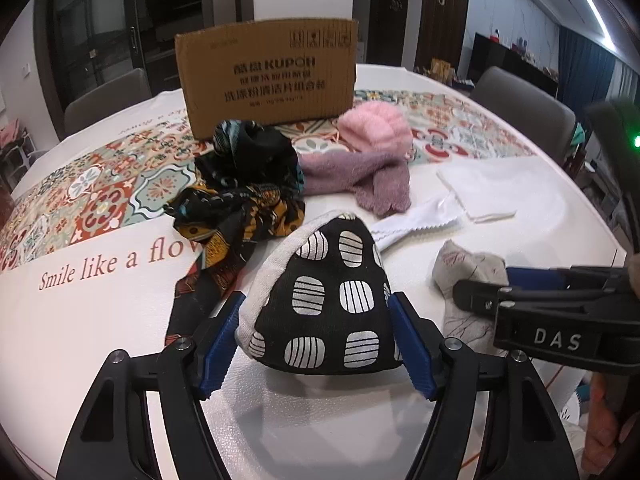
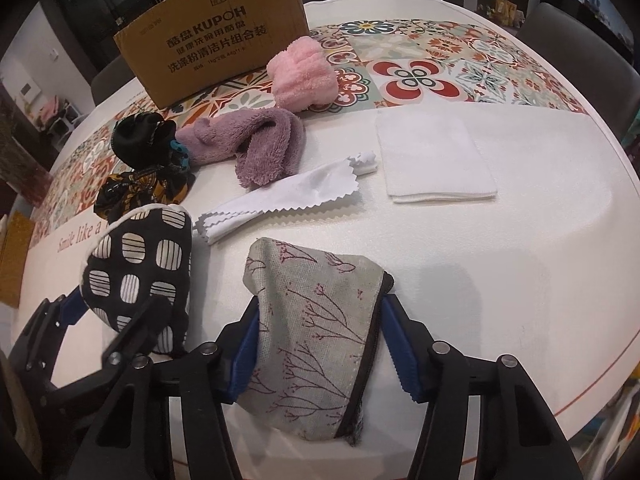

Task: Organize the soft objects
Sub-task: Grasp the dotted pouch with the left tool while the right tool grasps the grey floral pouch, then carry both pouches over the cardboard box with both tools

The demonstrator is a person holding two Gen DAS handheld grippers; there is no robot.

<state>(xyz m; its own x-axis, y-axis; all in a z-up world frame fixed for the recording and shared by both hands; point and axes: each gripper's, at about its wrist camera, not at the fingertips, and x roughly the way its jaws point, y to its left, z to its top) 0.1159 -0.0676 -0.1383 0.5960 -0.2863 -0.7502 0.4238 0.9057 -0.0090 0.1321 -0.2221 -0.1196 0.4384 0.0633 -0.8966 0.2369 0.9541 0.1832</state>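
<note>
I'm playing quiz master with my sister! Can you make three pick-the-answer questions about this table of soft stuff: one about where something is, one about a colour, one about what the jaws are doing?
1. Where is the cardboard box?
A. At the far side of the table, behind the cloths
B. Under the table
C. On a chair

2. What colour is the fluffy towel nearest the box?
A. Green
B. Pink
C. Blue

3. What sits between the right gripper's jaws?
A. Nothing
B. The white folded cloth
C. The grey branch-print pouch

Answers: 1 A, it stands behind the pile; 2 B, it is plainly pink; 3 C, both blue pads flank the pouch.
</note>
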